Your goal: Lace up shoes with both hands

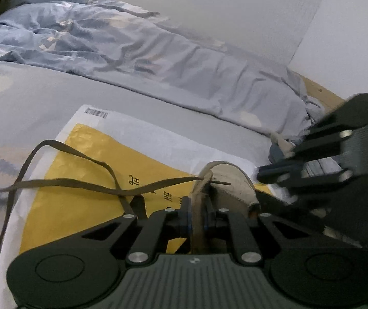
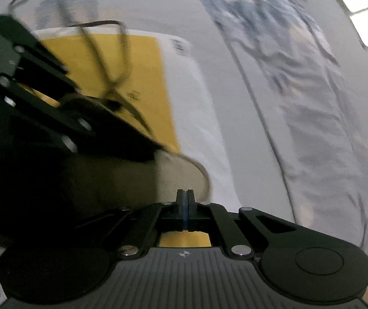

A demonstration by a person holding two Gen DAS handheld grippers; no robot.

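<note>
Left fingers (image 1: pixel 197 215) pinch shoe (image 1: pixel 231 184) rim — right fingers (image 2: pixel 186 200) pressed together.

- We are in a bedroom of a home.
- We see a bed (image 1: pixel 55 90) with a grey-blue sheet and a rumpled duvet (image 1: pixel 132 51).
- We see plain white walls (image 1: pixel 235 13) and a window (image 2: pixel 364 7).

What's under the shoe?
The shoe sits on a yellow-and-white mailer bag, which lies on the grey bedsheet. The bag area directly beneath the shoe is covered by it and by the left gripper.
</note>
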